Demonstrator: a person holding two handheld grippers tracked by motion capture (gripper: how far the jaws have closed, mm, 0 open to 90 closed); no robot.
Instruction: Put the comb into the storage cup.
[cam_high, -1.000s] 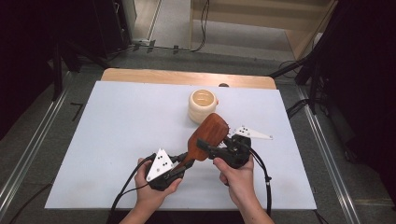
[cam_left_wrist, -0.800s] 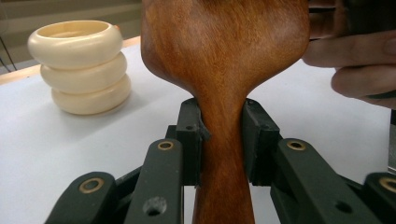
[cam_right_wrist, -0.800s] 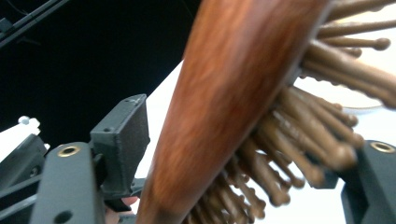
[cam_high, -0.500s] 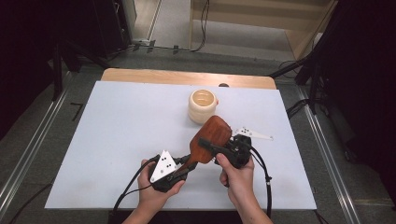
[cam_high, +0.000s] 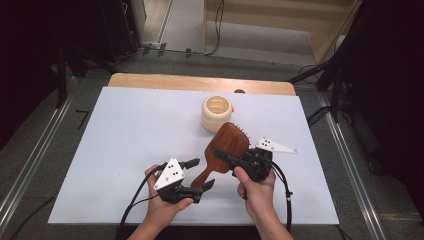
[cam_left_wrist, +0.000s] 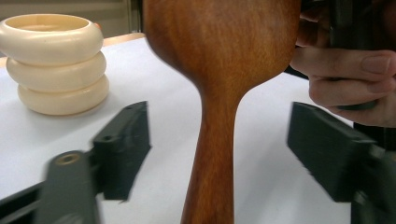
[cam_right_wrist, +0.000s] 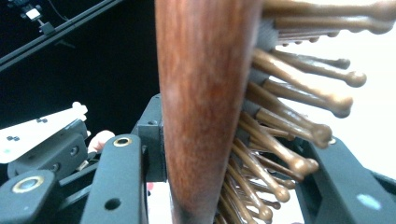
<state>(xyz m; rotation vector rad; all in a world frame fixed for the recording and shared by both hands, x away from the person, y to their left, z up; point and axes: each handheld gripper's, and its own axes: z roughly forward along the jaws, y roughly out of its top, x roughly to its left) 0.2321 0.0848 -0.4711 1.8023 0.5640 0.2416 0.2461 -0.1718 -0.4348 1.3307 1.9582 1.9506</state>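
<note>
I saw right gripper (cam_high: 226, 156) clamped on brown wooden paddle hairbrush (cam_high: 227, 145) | left gripper (cam_high: 201, 173) jaws just opened, apart around its handle.

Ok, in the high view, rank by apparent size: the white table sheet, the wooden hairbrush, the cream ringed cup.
1. White table sheet, largest by far.
2. Wooden hairbrush.
3. Cream ringed cup, smallest; it sits farther from the camera, so its margin behind the brush is unsure.

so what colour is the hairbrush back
Reddish-brown polished wood. The hairbrush shows it best in the left gripper view.
</note>
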